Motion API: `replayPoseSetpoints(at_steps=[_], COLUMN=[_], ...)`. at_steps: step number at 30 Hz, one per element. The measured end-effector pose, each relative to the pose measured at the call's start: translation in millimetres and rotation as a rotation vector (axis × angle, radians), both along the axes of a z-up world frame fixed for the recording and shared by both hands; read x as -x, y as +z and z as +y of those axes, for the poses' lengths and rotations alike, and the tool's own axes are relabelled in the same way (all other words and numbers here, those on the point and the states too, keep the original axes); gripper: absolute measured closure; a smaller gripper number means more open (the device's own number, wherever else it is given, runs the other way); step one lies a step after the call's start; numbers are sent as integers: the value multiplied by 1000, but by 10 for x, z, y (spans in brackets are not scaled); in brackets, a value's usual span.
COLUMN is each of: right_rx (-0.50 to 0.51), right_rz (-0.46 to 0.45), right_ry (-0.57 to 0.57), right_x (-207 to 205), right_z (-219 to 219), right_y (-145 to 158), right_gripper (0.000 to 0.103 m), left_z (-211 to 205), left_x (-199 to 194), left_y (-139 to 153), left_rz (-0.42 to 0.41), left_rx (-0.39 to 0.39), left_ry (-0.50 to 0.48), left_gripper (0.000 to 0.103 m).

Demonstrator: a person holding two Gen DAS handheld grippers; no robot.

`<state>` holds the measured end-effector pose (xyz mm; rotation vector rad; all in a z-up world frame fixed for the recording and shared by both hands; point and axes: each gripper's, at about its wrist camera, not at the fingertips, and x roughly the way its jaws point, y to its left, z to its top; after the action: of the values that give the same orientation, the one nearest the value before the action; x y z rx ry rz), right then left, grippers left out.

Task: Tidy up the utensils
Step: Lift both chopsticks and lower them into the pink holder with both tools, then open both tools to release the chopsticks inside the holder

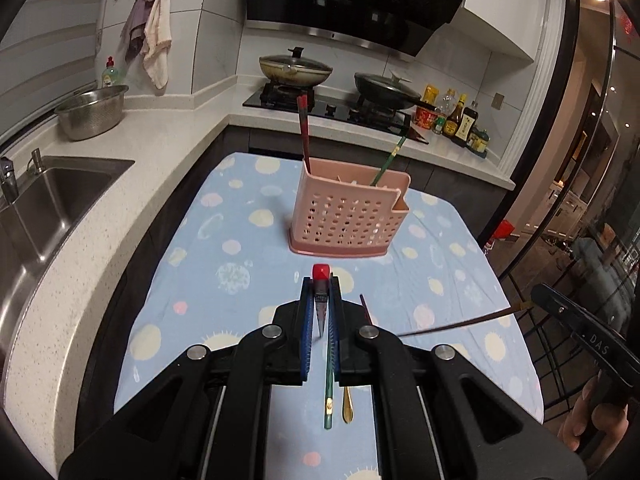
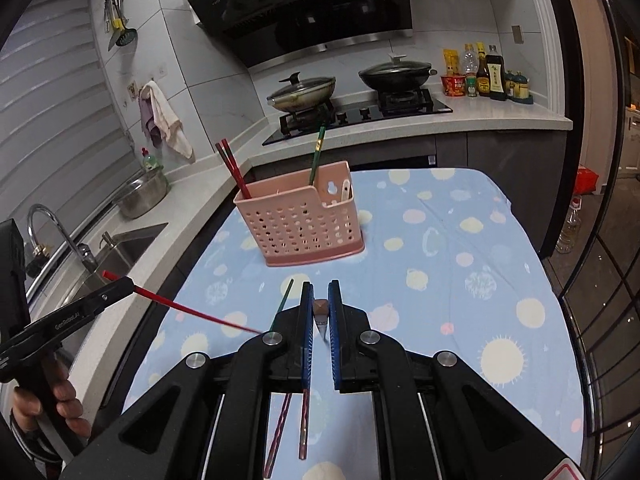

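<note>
A pink perforated utensil holder (image 1: 348, 216) (image 2: 300, 220) stands on the spotted blue cloth. Two red chopsticks (image 1: 303, 128) and a green one (image 1: 390, 158) stick up out of it. My left gripper (image 1: 321, 284) is shut on a red chopstick (image 1: 321, 272), lifted above the cloth; the right wrist view shows that chopstick (image 2: 192, 312) from the side. My right gripper (image 2: 321, 286) is shut on a dark brown chopstick (image 2: 321, 307), seen as a thin stick (image 1: 460, 322) in the left wrist view. On the cloth below lie a green chopstick (image 1: 328, 380), a gold spoon (image 1: 346, 404) and two reddish chopsticks (image 2: 280, 432).
A steel sink (image 1: 52, 200) and a metal bowl (image 1: 94, 114) sit on the counter to the left. Two lidded pans (image 1: 296, 66) rest on the stove behind the table, with sauce bottles (image 1: 460, 118) beside it. A glass door (image 1: 580, 160) is at the right.
</note>
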<state>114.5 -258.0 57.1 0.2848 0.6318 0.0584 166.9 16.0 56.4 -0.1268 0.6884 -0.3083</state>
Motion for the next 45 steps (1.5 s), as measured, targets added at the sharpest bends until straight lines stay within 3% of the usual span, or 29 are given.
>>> replayPoseSetpoints(at_steps=[12,25,31,45], right_rx=[-45,-39,-57,-37], right_rz=[-103,-318,-331,-134], right_ry=[-1,-1,-13,8], right_x=[-498,-1472,-1903,-2420], right_z=[-181,-94,-45,84], right_y=[415,1251,1242,508], right_gripper=[96,96,96,96], left_z=[-108,-314,-376,-384], left_x=[-540,-1305,-1697,-2123], left_y=[605,1360,1264,613], left_rz=[-134,-319,-298,-151], left_rx=[41,62,45,26], left_ry=[-12,7,17,23], left_gripper=[96,96,96,96])
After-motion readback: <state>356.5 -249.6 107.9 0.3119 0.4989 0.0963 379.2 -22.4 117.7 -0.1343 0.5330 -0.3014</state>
